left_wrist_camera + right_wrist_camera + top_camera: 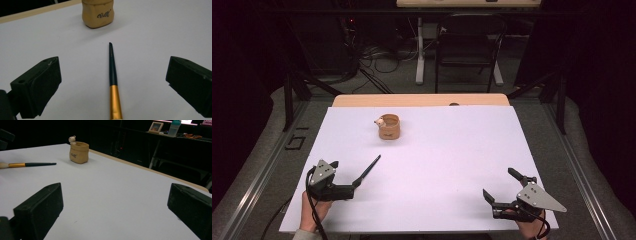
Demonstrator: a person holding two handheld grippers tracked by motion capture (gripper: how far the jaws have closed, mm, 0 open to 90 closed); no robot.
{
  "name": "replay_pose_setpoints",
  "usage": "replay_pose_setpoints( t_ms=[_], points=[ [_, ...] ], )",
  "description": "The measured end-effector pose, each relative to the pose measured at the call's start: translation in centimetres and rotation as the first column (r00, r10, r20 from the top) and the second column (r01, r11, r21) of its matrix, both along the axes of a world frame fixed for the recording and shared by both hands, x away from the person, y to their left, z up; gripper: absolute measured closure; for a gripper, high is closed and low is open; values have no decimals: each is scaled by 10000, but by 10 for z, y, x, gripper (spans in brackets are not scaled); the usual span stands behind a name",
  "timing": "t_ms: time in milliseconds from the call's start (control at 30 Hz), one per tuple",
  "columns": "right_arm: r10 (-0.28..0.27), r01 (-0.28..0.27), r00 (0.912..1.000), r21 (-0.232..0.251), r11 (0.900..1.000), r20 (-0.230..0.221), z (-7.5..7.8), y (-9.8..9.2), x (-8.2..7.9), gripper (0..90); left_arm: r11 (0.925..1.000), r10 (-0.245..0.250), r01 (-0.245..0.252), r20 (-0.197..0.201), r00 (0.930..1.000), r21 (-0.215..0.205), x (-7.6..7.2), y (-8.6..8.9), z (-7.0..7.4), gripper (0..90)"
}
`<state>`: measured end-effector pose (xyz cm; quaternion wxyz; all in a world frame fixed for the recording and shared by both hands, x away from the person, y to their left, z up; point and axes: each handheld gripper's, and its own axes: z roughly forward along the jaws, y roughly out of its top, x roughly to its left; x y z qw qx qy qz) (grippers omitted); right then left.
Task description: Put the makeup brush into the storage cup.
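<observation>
Both grippers rest wide open on the white surface [437, 165], holding nothing. A brush [113, 82] lies between the left gripper [362, 177] fingers, untouched, its tip toward the tan pouch [389, 127] at twelve o'clock. The right gripper [500, 186] fingers stand apart over bare surface.

The place looks like a dim lab or office workroom. A white sheet covers the tabletop [452, 165], black frame struts [288, 102] flank it, cables [372, 57] tangle on the grey carpet, and a black chair [469, 47] stands by a white-legged desk [420, 50] behind.
</observation>
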<state>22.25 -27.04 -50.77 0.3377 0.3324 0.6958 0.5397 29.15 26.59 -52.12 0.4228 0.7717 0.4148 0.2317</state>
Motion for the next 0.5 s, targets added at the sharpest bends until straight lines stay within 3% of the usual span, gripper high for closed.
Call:
replay_pose_setpoints(
  t_ms=[267, 500],
  points=[
    [0, 0, 10000, 4, 10000, 10, 0, 0, 0, 0, 9972, -218, 275, -812, 9965, 697, 11, -4, 2, 2],
    [-48, 48, 10000, 30, 10000, 46, -1, 0, 1, 0, 9939, -68, 223, -1411, 9900, 1083, 17, -4, 7, 2]
  ],
)
